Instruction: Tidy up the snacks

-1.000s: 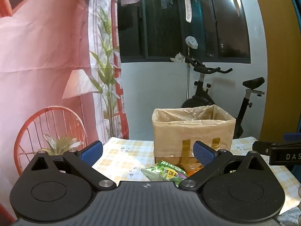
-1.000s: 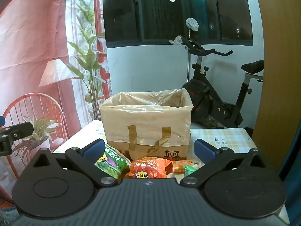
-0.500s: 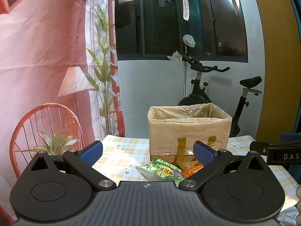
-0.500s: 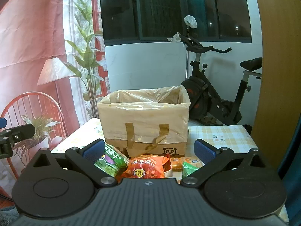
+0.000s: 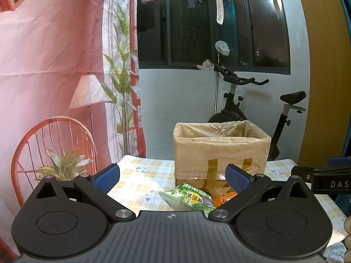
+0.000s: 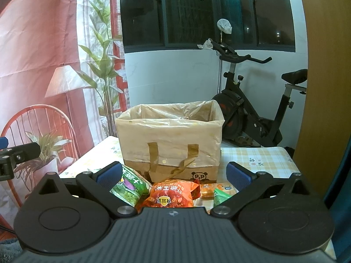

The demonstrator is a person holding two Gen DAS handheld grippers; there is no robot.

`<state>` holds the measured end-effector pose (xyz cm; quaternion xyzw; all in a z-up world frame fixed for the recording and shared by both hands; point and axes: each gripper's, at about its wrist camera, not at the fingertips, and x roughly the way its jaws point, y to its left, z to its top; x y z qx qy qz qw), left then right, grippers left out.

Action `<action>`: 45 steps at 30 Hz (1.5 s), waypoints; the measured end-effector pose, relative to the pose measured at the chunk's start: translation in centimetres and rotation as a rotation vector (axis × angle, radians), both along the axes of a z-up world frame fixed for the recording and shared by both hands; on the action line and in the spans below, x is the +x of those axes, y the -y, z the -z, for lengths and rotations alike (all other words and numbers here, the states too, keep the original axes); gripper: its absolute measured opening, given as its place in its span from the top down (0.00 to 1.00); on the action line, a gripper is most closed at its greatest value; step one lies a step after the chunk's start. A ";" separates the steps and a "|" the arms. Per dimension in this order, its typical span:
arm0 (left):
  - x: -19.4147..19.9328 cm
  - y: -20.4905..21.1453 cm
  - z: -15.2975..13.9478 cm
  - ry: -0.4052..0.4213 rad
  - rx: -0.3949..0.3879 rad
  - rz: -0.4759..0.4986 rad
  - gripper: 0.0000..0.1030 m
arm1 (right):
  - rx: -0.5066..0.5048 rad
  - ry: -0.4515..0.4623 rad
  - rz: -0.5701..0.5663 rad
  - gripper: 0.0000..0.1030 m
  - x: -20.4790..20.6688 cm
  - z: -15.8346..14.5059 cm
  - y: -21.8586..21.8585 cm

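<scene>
A brown paper bag lined with clear plastic (image 5: 220, 151) (image 6: 170, 144) stands open on a checked tablecloth (image 5: 140, 182). In front of it lie a green snack packet (image 5: 189, 198) (image 6: 130, 189), a red-orange packet (image 6: 172, 195), a small orange packet (image 6: 207, 189) and a small green packet (image 6: 221, 196). My left gripper (image 5: 172, 176) is open and empty, held above and short of the green packet. My right gripper (image 6: 173, 174) is open and empty, above the packets. Each gripper's side shows at the edge of the other's view.
An exercise bike (image 6: 248, 118) stands behind the table, by a dark window. A pink printed backdrop (image 5: 50, 70) hangs at the left. A wooden panel (image 6: 324, 100) rises at the right. The table's right part (image 6: 258, 160) shows past the bag.
Both grippers have drawn back and risen a little, so the bag and packets sit lower and smaller in view. Both stay open.
</scene>
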<state>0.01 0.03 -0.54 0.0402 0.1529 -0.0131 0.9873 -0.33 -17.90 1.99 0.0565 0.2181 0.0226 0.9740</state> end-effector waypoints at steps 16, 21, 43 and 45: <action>-0.1 -0.1 0.3 -0.007 -0.007 -0.001 0.00 | 0.000 -0.001 0.001 0.00 0.0 0.0 -0.1; -0.1 -0.1 0.3 -0.008 -0.009 -0.003 0.00 | 0.000 -0.001 0.001 0.00 0.0 0.0 -0.1; 0.0 -0.2 0.4 -0.021 -0.016 -0.003 0.00 | 0.000 -0.003 0.000 0.00 0.0 0.0 -0.1; 0.0 -0.3 0.4 -0.024 -0.019 -0.004 0.00 | 0.000 -0.004 0.000 0.00 0.0 0.0 -0.1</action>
